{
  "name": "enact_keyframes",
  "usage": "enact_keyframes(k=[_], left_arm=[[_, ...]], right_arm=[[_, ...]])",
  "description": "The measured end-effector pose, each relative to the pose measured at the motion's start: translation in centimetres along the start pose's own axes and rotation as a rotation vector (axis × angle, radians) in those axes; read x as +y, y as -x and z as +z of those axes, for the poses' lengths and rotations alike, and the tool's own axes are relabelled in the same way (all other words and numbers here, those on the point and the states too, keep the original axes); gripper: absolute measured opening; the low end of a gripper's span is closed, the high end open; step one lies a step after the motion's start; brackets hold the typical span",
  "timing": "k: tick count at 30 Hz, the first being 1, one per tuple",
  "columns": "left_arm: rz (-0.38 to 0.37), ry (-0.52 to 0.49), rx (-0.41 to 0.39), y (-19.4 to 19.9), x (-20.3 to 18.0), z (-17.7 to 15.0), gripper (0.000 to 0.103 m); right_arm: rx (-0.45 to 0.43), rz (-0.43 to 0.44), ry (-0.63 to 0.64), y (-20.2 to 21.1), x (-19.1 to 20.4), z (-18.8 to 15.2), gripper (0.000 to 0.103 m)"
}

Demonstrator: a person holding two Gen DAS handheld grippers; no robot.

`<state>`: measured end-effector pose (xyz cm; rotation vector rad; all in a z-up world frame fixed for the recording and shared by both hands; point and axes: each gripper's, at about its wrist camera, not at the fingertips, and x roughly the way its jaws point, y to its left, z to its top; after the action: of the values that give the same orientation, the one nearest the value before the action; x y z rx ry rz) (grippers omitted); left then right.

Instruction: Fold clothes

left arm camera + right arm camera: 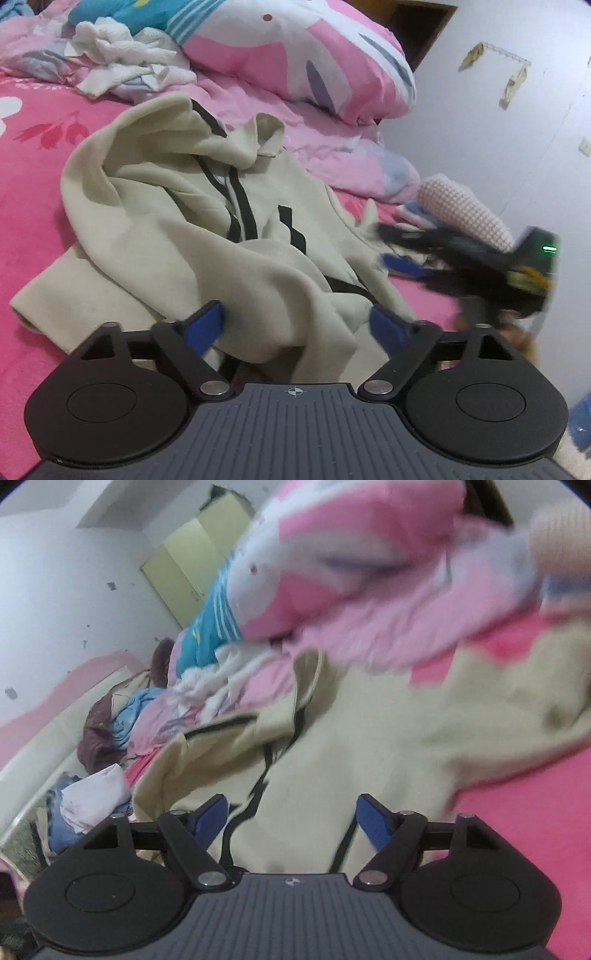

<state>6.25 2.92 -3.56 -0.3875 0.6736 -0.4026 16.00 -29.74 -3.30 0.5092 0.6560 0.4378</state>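
Fingers first: left gripper (295,326), blue-padded, black-armed, stands spread wide with a fold of the cream fleece hooded sweatshirt with black stripes (192,206) bulging between the pads, neither pad visibly pinching it; a placement that suits taking hold of the near edge. Right gripper (290,814), same make, likewise spread wide over cream cloth in its own view, clamping nothing; in the left view it shows as a blurred black body at the garment's right side, probably mid-swing. Sweatshirt: lies crumpled and unfolded on the bright pink printed bedsheet (40,122), hood bunched toward the far end, one sleeve flat to the left, body rucked in ridges, so flattening would seem to be needed before any fold. Beyond it: pale pink rumpled quilt (332,147); heap of white and light blue crumpled garments (122,62), apart from the sweatshirt; large pink, white and blue patterned pillow (295,55) propped farthest back by the white wall (517,122).
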Motion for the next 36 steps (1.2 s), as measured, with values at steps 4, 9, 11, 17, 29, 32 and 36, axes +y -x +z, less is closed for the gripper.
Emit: enact_keyframes(k=[4,9,11,17,29,32,36], left_arm=[[0.034,-0.011,0.019,-1.0,-0.8,-0.2,0.065],[0.085,0.010,0.005,-1.8,-0.5,0.0,0.031],[0.093,0.044,-0.020,-1.4,-0.3,-0.1,0.021],[0.174,-0.030,-0.191,2.2,-1.2,1.0,0.013],[0.714,-0.161,-0.325,6.0,7.8,14.3,0.012],[0.836,-0.164,-0.337,5.6,10.6,17.9,0.012],[1.001,-0.258,-0.354,3.0,12.7,21.2,0.012]], right_arm=[[-0.025,0.070,-0.202,-3.0,-3.4,-1.3,0.068],[-0.077,0.054,-0.162,-3.6,-3.7,-2.2,0.060],[-0.077,0.018,-0.109,-3.8,-2.8,-2.4,0.061],[-0.091,0.025,-0.095,-3.6,-3.1,-2.8,0.061],[-0.105,0.023,-0.077,-3.4,-3.2,-3.2,0.061],[-0.107,0.022,-0.073,-3.4,-3.2,-3.2,0.061],[-0.107,0.019,-0.066,-3.5,-3.1,-3.3,0.061]])
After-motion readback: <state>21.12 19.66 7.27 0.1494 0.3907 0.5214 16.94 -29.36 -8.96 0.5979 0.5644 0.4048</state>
